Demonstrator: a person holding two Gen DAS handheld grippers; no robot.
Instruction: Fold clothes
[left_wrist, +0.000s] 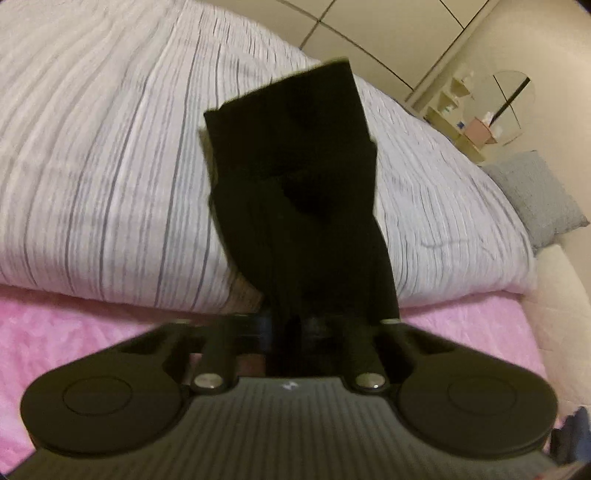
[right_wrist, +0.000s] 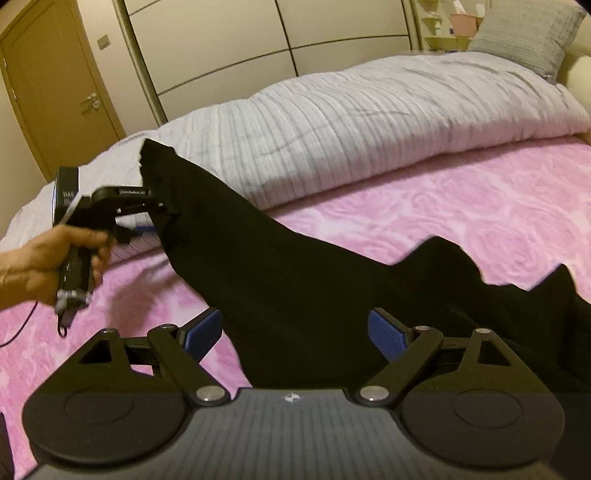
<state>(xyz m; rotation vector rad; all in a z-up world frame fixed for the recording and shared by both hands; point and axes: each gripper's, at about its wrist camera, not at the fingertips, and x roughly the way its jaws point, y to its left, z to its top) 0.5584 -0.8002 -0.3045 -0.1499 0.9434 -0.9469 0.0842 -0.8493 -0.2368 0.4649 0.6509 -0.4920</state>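
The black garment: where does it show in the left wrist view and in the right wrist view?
Left wrist: black garment hangs centre frame, pinched in the left hand-held gripper.
Right wrist: black garment stretches from centre left to lower right, across the pink blanket.
Shared landmark: grey pillow.

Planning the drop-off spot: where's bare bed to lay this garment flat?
Bare pink rose-textured blanket lies between the rumpled white striped duvet and the black garment, plus a strip by the left gripper. It is crowded near the right gripper, where the garment bunches.
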